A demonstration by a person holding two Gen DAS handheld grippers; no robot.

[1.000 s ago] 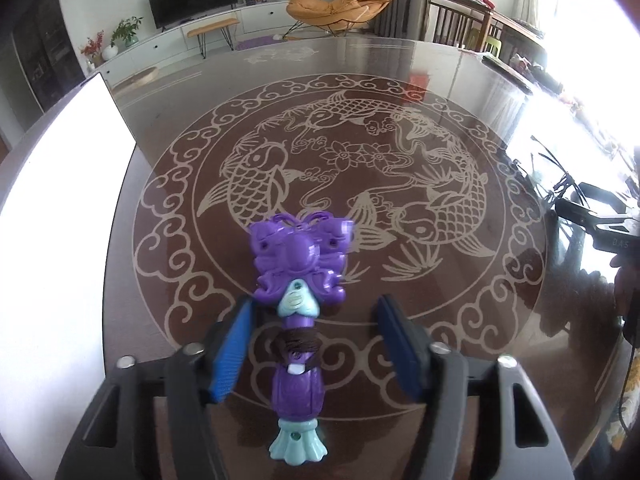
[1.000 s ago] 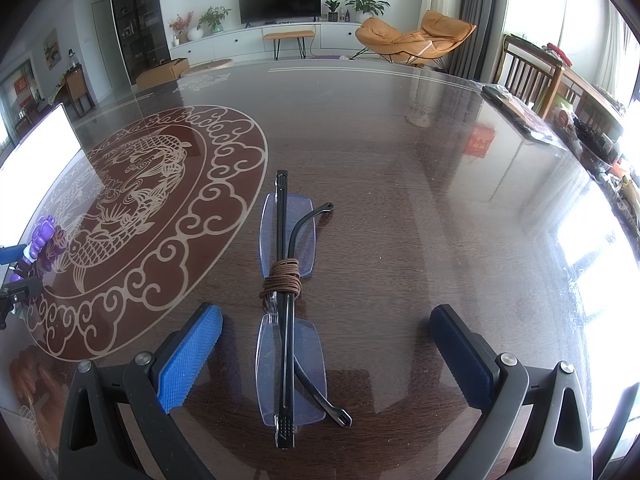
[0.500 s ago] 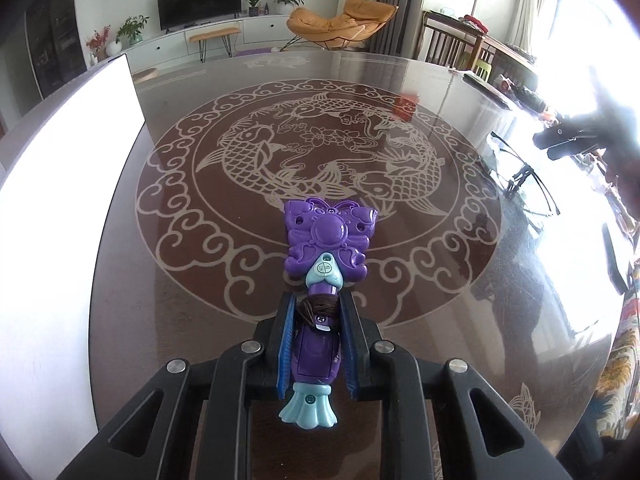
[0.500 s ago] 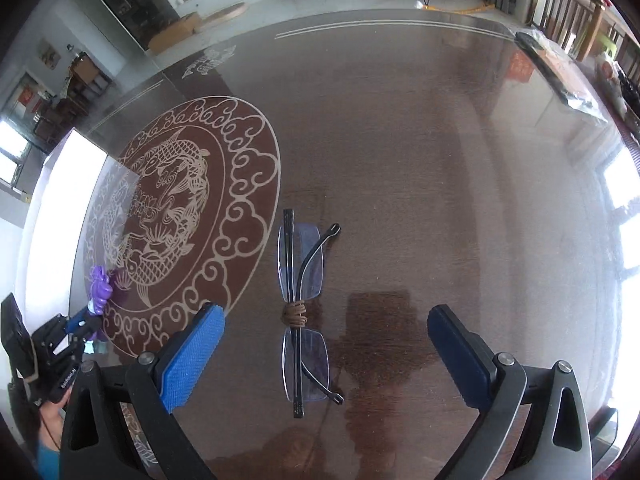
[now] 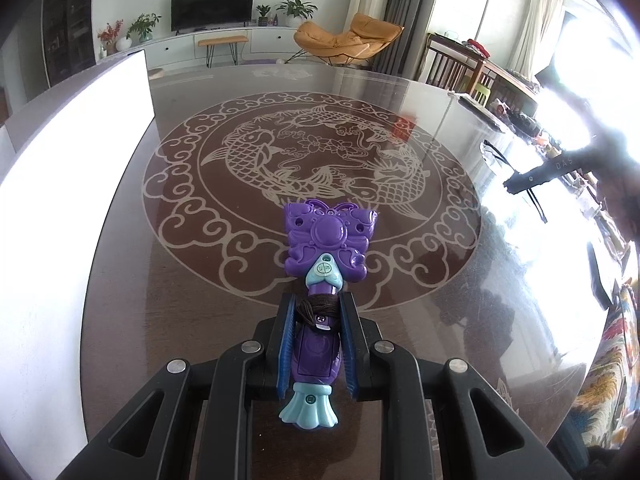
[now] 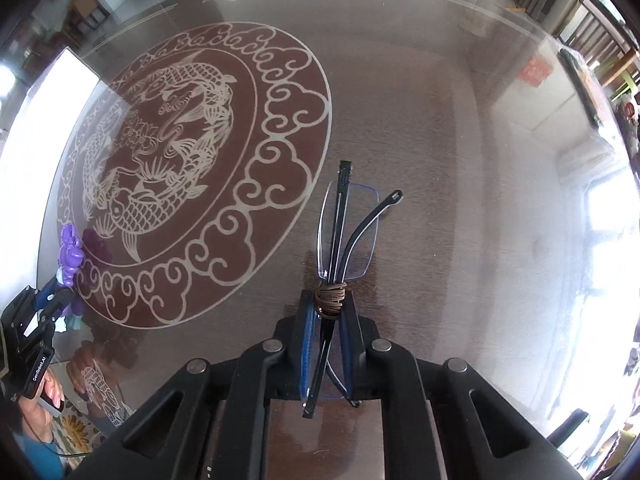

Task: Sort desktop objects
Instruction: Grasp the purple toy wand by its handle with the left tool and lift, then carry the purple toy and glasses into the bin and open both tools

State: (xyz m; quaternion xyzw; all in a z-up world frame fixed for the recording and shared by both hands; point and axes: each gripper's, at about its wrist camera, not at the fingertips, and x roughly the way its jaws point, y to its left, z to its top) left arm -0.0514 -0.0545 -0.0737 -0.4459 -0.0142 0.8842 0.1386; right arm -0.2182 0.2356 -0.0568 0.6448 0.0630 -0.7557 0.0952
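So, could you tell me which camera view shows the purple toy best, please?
The left wrist view: the purple toy sits centered, close and whole, clamped by the left gripper. The right wrist view shows it only small and side-on at the far left edge.

The right gripper (image 6: 329, 320) fingers (image 6: 307, 344) clamp folded glasses (image 6: 340, 248) above the table (image 6: 460, 160).

A home living and dining room

A flat black television (image 5: 213, 6) on a long white cabinet (image 5: 224, 42), potted green plants (image 5: 297, 9), an orange lounge chair (image 5: 346, 38) and grey curtains (image 5: 402, 12) are seen beyond the glossy brown surface (image 5: 352, 92) inlaid with carp.
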